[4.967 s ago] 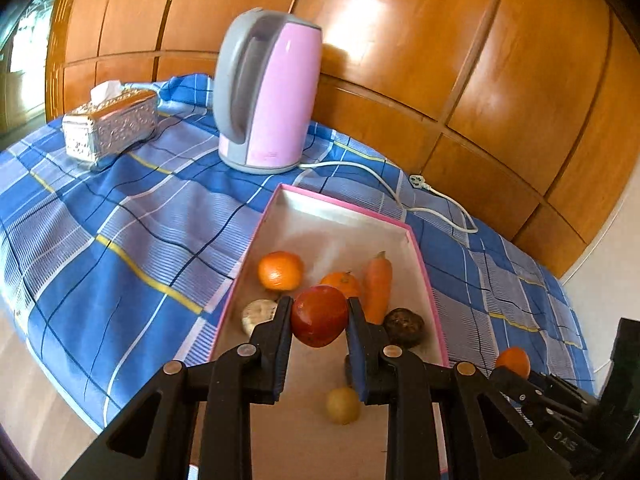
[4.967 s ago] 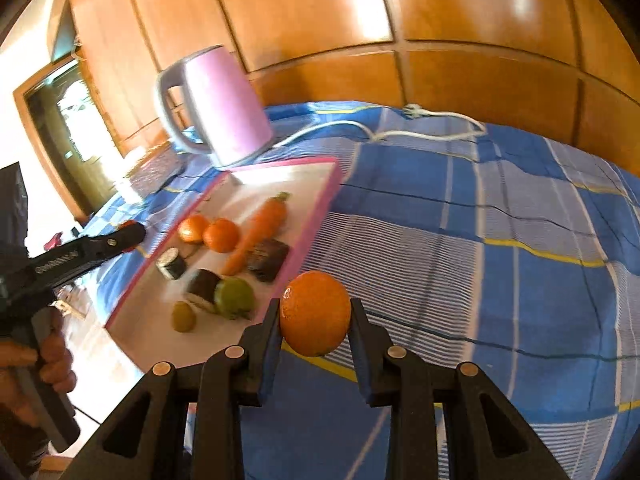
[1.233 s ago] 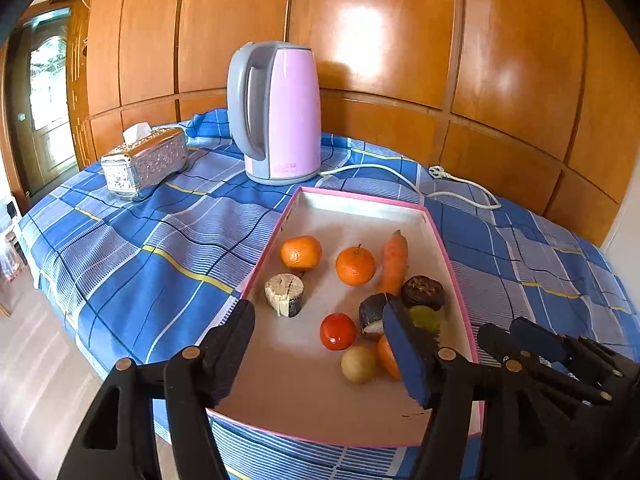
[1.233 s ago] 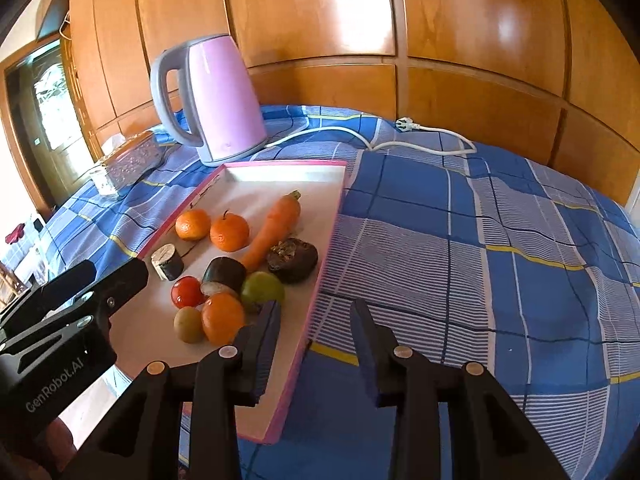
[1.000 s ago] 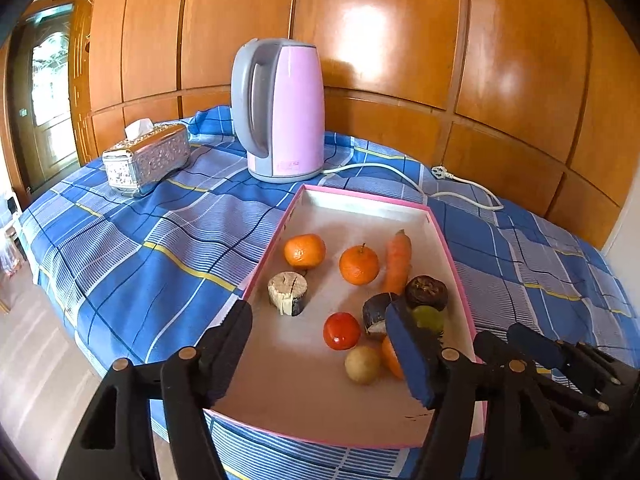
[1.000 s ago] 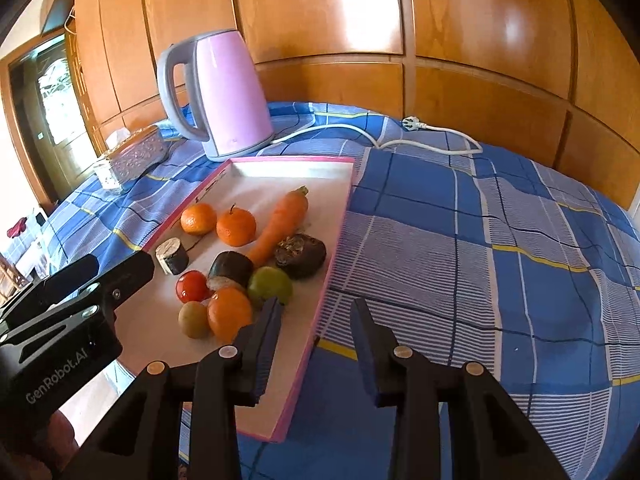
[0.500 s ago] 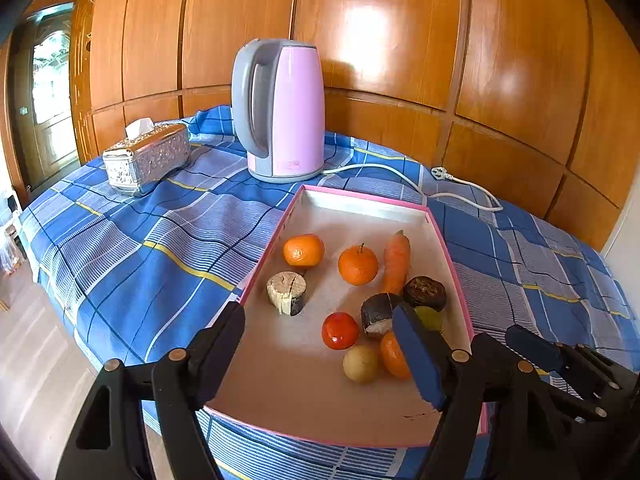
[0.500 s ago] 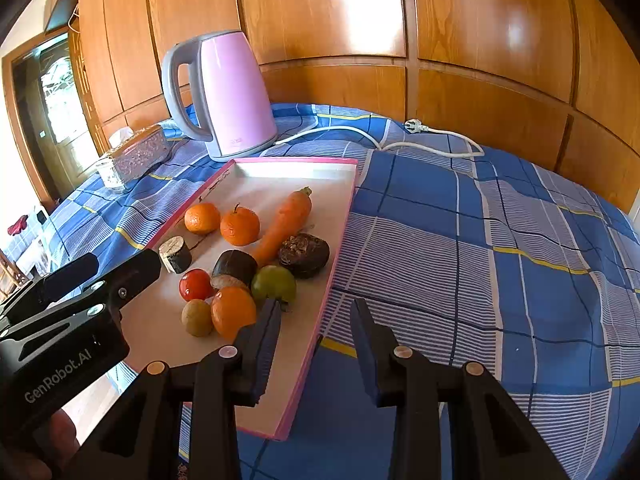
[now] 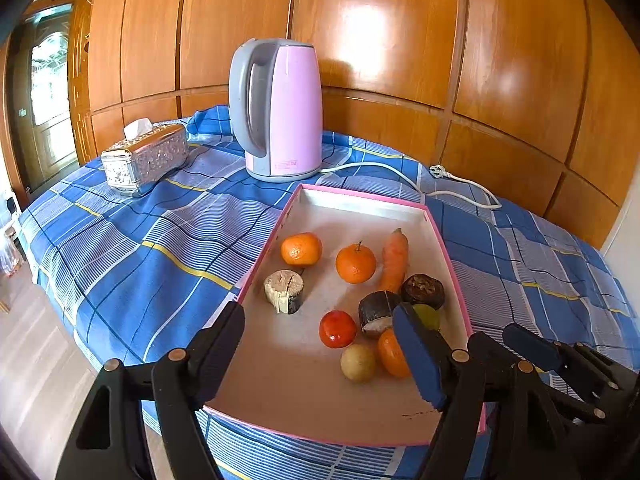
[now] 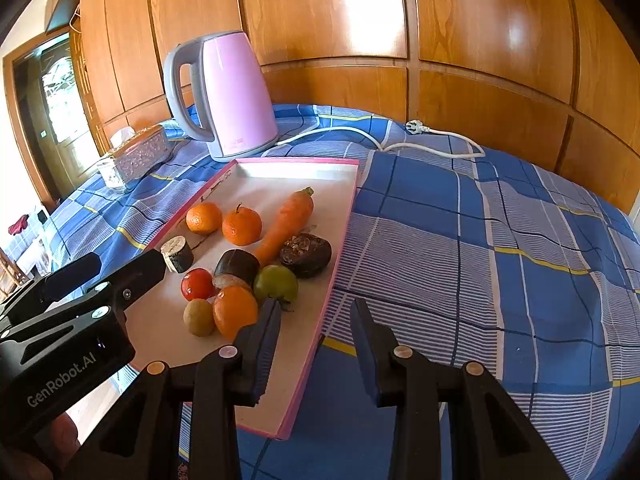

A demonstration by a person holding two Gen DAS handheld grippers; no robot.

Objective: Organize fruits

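Observation:
A pink-rimmed tray point(image 9: 276, 232) point(image 10: 340, 240) on the blue checked cloth holds three oranges point(image 9: 301, 249) point(image 9: 355, 262) point(image 10: 235, 310), a carrot point(image 9: 395, 258) point(image 10: 286, 222), a red tomato point(image 9: 337, 329) point(image 10: 197, 284), a green fruit point(image 10: 276, 283), a yellowish fruit point(image 9: 358, 362), two dark fruits and a cut piece point(image 9: 284, 291). My left gripper point(image 9: 320, 350) is open and empty over the tray's near end. My right gripper point(image 10: 316, 340) is open and empty above the tray's near right rim.
A pink kettle point(image 9: 280, 110) point(image 10: 224, 96) stands behind the tray, its white cord and plug point(image 10: 416, 128) trailing right. A silver tissue box point(image 9: 146, 158) sits at the left. Wood panelling backs the table. The table edge and floor lie at the left.
Five seconds ago the left gripper held the tomato and the right an orange; both now lie in the tray. In the last second both open grippers drew back slightly.

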